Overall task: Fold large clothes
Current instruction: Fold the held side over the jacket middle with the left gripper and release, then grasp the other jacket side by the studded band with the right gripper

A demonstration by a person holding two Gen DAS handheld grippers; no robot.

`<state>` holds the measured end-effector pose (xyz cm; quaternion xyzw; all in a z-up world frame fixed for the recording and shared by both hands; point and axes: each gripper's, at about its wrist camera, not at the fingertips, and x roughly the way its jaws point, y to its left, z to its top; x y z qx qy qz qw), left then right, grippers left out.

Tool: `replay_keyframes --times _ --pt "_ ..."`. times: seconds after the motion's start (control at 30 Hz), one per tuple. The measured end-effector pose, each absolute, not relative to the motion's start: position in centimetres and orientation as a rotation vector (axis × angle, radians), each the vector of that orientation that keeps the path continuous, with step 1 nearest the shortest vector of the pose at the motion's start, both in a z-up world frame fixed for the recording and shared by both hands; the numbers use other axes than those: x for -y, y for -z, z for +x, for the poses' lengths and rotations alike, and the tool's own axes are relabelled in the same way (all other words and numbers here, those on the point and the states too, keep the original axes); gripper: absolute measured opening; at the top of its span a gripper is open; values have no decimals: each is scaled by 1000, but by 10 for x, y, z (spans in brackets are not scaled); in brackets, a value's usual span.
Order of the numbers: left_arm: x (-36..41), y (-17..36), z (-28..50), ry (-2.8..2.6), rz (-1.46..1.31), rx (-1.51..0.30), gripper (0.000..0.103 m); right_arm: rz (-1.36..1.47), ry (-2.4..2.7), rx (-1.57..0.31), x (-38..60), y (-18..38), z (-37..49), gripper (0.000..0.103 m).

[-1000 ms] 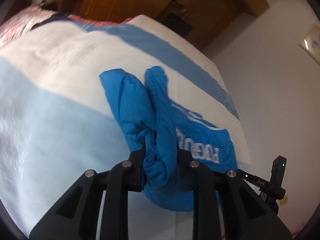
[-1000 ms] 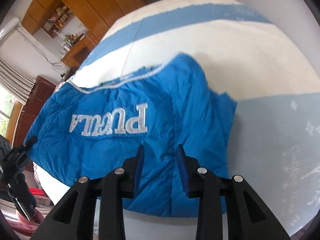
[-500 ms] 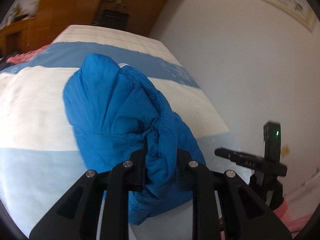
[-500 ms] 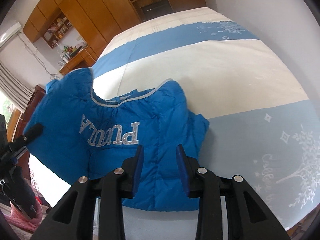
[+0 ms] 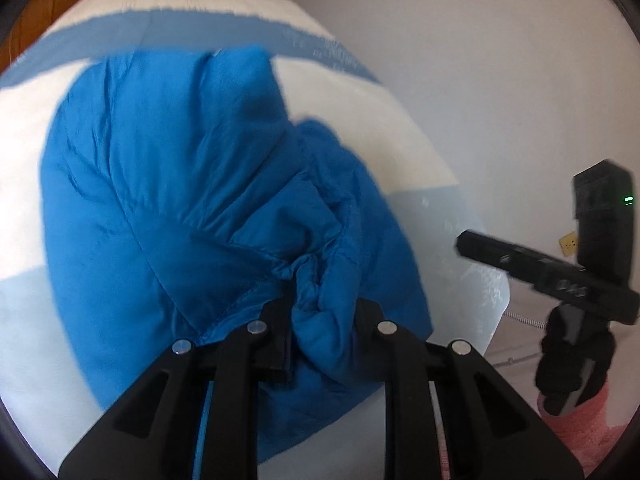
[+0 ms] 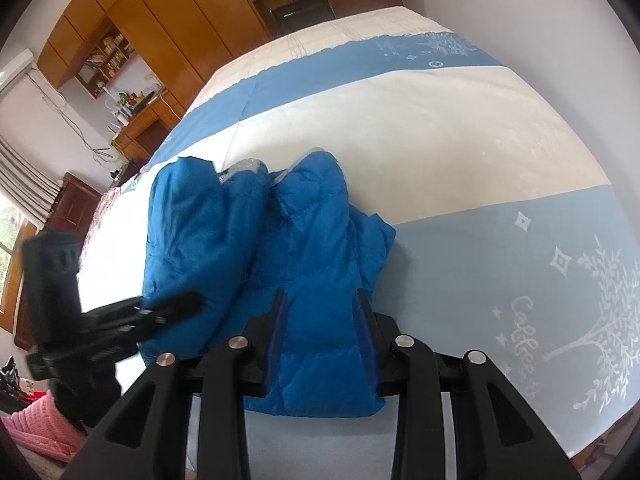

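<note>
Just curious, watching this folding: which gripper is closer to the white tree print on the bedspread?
Right. The right gripper sits over the blue jacket just beside the tree print. The left gripper, clamped on jacket fabric, is on the jacket's far side from it.

A bed (image 6: 460, 128) fills most of both views, its cover banded in cream, mid-blue and pale blue, with a white tree print (image 6: 600, 312) and cursive lettering at about 4 o'clock in the right wrist view. Wooden wardrobes (image 6: 168, 20) stand at 11 o'clock beyond the bed's far end, with cluttered open shelves (image 6: 106, 60) and a desk (image 6: 140, 124) at 10 o'clock. A plain white wall (image 5: 460, 60) runs along the bed's side, with a small socket (image 5: 570, 243) at 3 o'clock in the left wrist view.
</note>
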<state>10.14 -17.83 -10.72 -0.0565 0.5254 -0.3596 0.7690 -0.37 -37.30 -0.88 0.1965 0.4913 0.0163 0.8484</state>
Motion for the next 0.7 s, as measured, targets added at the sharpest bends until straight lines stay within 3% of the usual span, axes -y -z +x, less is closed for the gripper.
replay_keyframes --times 0.17,0.4,0.57,0.7 --pt "179 138 109 759 -133 -1205 20 427 -38 -1058 373 19 0 33" --pt "178 130 115 767 -190 -1245 22 415 -75 -1078 363 20 15 34" --pt "160 98 114 776 -262 -1248 30 381 -135 -1058 353 1 34 53" --pt "140 66 107 784 -291 -1209 45 373 -177 -1062 343 -8 52 66"
